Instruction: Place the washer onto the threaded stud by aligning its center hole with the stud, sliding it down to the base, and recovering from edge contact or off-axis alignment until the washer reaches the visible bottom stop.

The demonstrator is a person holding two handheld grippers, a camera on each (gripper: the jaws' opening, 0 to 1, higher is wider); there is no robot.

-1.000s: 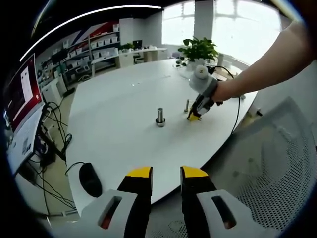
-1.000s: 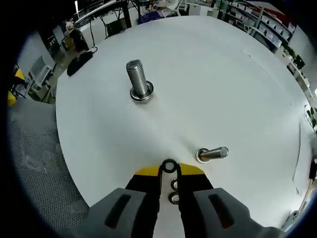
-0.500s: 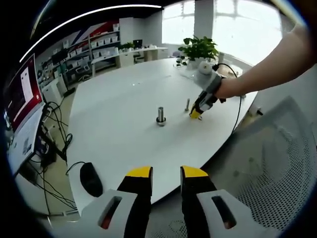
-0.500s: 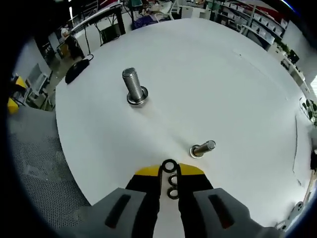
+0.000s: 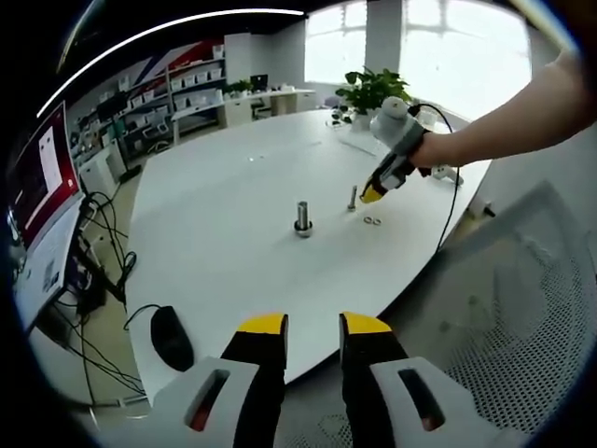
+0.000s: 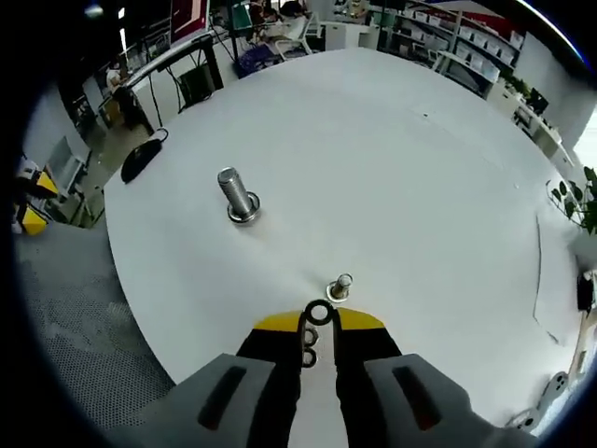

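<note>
the two spare washers [image 6: 307, 344] near the smaller stud [image 6: 340, 286] sit half hidden between the right gripper [image 6: 319, 319] tips (threads on that stud too small to tell).

The table [image 6: 420, 187] is plain white. On it the stud [image 6: 235, 194] is silvery grey, and so is the smaller bolt [image 6: 340, 286] nearer the right gripper [image 6: 319, 322], whose jaws are black with yellow tips. The washer [image 6: 319, 313] between them looks dark, perhaps black. A black mouse [image 5: 170, 337] lies at the table's edge.
</note>
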